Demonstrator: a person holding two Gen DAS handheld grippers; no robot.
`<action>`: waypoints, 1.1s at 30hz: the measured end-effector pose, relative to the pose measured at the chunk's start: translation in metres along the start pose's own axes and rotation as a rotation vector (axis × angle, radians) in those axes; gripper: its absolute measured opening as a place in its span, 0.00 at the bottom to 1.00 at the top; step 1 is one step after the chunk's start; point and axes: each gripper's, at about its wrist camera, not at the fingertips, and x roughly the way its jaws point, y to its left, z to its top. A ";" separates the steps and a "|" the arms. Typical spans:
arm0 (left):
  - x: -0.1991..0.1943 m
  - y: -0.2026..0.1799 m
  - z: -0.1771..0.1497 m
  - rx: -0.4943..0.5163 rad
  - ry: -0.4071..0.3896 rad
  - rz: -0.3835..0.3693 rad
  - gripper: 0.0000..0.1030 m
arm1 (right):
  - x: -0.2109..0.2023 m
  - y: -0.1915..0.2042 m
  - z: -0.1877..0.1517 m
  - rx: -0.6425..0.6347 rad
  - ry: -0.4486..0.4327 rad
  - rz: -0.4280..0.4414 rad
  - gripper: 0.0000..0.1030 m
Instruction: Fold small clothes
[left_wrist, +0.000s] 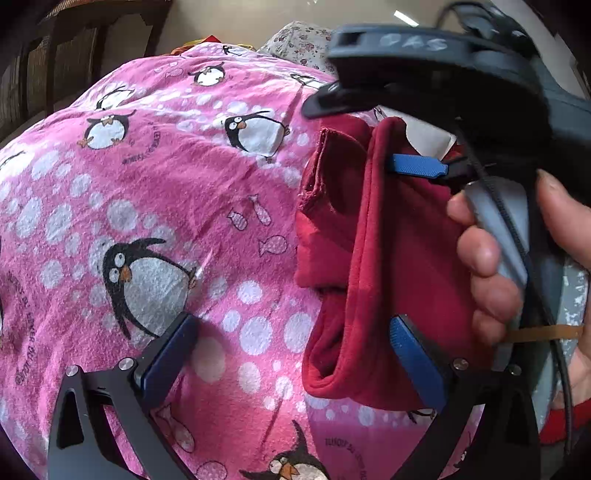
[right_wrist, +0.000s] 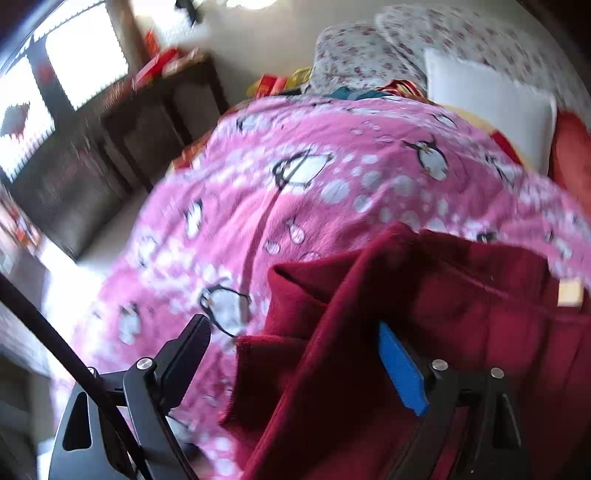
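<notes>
The dark red garment (left_wrist: 369, 266) lay half-folded on the pink penguin blanket (left_wrist: 147, 192), its long axis running away from both grippers. The left gripper (left_wrist: 295, 354) stood wide, empty. The right gripper (right_wrist: 291, 365) (nearer, blurred) gaped too, cloth draped by one finger. No containers showed.

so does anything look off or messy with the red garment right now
The dark red garment lies bunched on the pink penguin blanket, not flat: one edge stands up in a loose ridge and a folded flap gapes open beside it. No damage or spill shows.
</notes>
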 end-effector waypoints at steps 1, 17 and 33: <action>-0.002 -0.001 -0.002 0.001 0.001 -0.008 1.00 | 0.002 0.003 0.000 -0.022 0.004 -0.014 0.91; -0.030 -0.038 -0.008 0.132 -0.010 -0.144 0.08 | -0.071 -0.041 -0.014 -0.036 -0.103 0.039 0.15; -0.002 -0.270 -0.081 0.578 0.130 -0.315 0.08 | -0.211 -0.230 -0.080 0.156 -0.254 -0.234 0.06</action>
